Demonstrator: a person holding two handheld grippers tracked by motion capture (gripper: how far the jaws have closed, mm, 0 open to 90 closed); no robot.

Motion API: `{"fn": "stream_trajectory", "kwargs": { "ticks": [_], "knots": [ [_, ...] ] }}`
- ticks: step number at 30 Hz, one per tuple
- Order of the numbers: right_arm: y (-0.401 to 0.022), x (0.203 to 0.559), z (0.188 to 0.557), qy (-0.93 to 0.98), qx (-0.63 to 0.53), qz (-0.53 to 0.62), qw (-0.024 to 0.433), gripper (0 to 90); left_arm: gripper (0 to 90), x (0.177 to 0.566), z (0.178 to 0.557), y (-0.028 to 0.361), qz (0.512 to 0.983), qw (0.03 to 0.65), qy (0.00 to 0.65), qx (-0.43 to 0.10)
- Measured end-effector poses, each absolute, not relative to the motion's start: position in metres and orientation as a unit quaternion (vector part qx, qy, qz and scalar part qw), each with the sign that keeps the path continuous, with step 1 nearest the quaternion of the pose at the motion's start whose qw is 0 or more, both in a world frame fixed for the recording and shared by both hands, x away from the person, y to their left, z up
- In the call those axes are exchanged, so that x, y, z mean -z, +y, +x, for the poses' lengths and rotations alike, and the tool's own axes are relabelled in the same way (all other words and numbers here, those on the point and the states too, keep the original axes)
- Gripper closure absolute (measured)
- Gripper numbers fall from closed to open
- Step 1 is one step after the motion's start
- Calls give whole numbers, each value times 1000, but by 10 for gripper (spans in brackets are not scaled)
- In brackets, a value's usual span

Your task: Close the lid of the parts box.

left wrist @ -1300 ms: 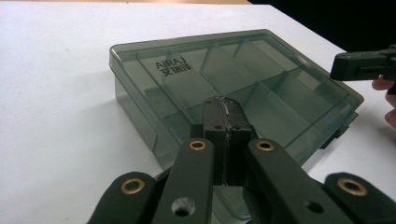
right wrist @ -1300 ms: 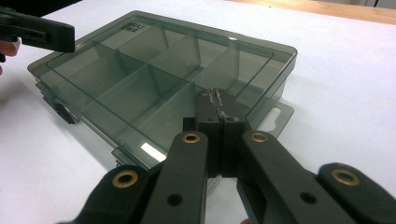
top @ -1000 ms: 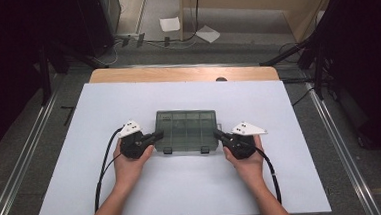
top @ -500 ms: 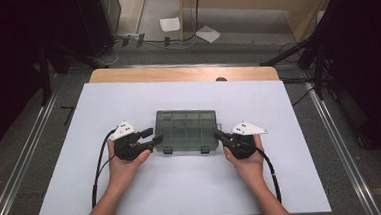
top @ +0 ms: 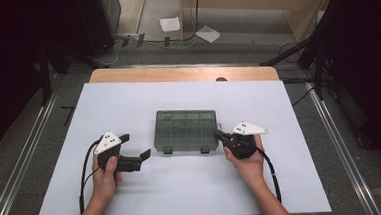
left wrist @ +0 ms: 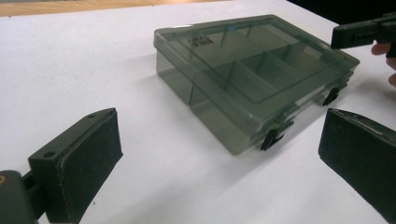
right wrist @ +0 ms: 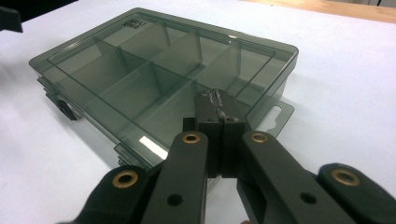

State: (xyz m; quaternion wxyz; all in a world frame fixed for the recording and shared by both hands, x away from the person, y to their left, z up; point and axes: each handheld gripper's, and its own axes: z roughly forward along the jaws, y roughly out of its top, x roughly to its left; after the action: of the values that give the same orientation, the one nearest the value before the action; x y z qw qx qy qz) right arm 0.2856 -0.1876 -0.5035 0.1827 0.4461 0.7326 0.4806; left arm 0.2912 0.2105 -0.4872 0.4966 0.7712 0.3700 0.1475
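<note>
Centrally on the white table [top: 128,106], a smoky-grey translucent plastic compartment box [top: 186,131], lid closed, black latches, left gripper [top: 137,159] just opened wide, empty, right gripper [top: 219,134] pinched shut against its edge.

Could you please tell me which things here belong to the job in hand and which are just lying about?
Part of the job:
- smoky compartment box, lid shut, on the white table
- right gripper, jaws shut, resting at the box's right edge
- left gripper, jaws just opened, empty, apart from the box

Just lying about:
- papers on the floor beyond
- cables by them
</note>
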Motion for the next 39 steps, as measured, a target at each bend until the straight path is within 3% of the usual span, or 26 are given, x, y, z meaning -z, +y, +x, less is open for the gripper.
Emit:
{"fn": "stream_trajectory", "kwargs": {
  "ticks": [3,5,10,12,16,19,39],
  "knots": [
    [-189,504,284,731,-481,448,183,900,0,487,287,217,770,498,370,-150],
    [-191,504,282,728,-487,448,179,791,0,486,284,220,770,497,371,-154],
    [-200,504,275,721,-495,448,182,617,0,487,280,226,768,497,373,-155],
    [-205,505,273,719,-500,446,183,495,0,487,279,228,770,493,373,-159],
    [-214,504,266,719,-493,451,191,156,0,487,277,231,770,493,373,-157],
    [-220,505,260,723,-492,447,187,14,0,488,277,232,770,493,373,-159],
    [-266,505,223,712,-485,461,211,0,0,488,268,245,767,489,381,-166]
  ]
}}
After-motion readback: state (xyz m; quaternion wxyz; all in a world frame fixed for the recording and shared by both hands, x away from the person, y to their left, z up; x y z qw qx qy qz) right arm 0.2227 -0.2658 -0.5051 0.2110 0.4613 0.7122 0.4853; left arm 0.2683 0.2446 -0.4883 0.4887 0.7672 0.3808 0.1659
